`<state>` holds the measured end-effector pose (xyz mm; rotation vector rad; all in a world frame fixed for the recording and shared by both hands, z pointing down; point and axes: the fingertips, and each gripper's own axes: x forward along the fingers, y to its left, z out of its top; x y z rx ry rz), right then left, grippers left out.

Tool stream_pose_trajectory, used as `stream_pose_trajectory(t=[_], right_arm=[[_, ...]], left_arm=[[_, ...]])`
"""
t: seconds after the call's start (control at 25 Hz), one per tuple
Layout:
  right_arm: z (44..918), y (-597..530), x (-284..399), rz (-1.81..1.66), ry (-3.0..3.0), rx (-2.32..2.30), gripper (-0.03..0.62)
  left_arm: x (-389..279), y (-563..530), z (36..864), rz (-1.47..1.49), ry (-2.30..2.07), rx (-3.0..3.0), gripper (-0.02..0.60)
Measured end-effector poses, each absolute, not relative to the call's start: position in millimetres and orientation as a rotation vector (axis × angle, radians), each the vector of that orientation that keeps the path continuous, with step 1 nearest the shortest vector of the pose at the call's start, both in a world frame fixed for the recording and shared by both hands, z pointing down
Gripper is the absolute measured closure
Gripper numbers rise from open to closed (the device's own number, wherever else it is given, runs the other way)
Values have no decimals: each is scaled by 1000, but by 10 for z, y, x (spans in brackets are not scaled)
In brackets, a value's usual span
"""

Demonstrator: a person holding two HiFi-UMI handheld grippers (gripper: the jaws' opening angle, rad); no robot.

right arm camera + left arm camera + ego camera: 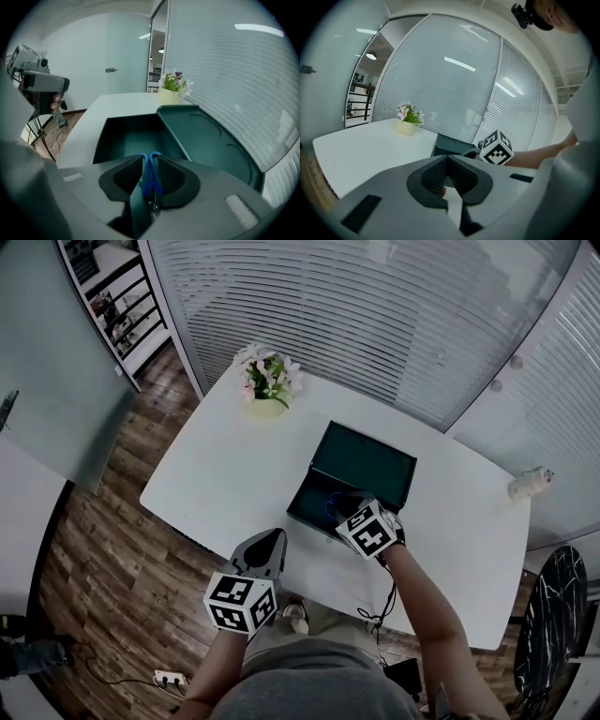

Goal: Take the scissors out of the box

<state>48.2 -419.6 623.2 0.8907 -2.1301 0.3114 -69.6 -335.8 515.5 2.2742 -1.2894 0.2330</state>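
A dark green box (305,507) sits open at the middle of the white surface (225,474). Its lid (370,460) is thrown back toward the upper right of the head view and stays joined to the box along one edge. In the right gripper view the box's floor and walls (101,140) fill the centre of the frame, with the lid (206,140) leaning away to the right.

The scissors (149,173) are in the box at its near end. Only their blue handles can be seen, rising edge-on at the lower centre of that view. In the head view they are only a small blue glint (330,507) inside the box, just left of the right claw (349,505).

The right claw (150,157) dips into the box with its pads spread, one on each side of the blue handles. The pads do not visibly press on the handles, so the claw is released. Its marker cube (370,531) hangs over the box's near rim.

The left claw (274,535) is at the lower centre of the head view, over the near edge of the surface and left of the box. It is clenched (447,159), tips together with nothing between them.

A cream pot (265,407) at the upper middle of the surface holds pink and white flowers (267,371). A pale roll (530,484) stands at the right edge.
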Motion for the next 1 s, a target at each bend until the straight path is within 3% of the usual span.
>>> stream_pose_trajectory(t=[0.36, 0.6, 1.0], right_arm=[[6431, -4198, 434, 325, -2094, 806, 467], [6482, -4162, 407, 324, -2094, 748, 505], [6479, -4157, 406, 313, -2073, 763, 503]], left_arm=[[-707, -3415, 5178, 226, -1288, 2258, 577], [-674, -3441, 5139, 215, -1294, 2268, 577], [-776, -3340, 5102, 205, -1321, 2258, 577]])
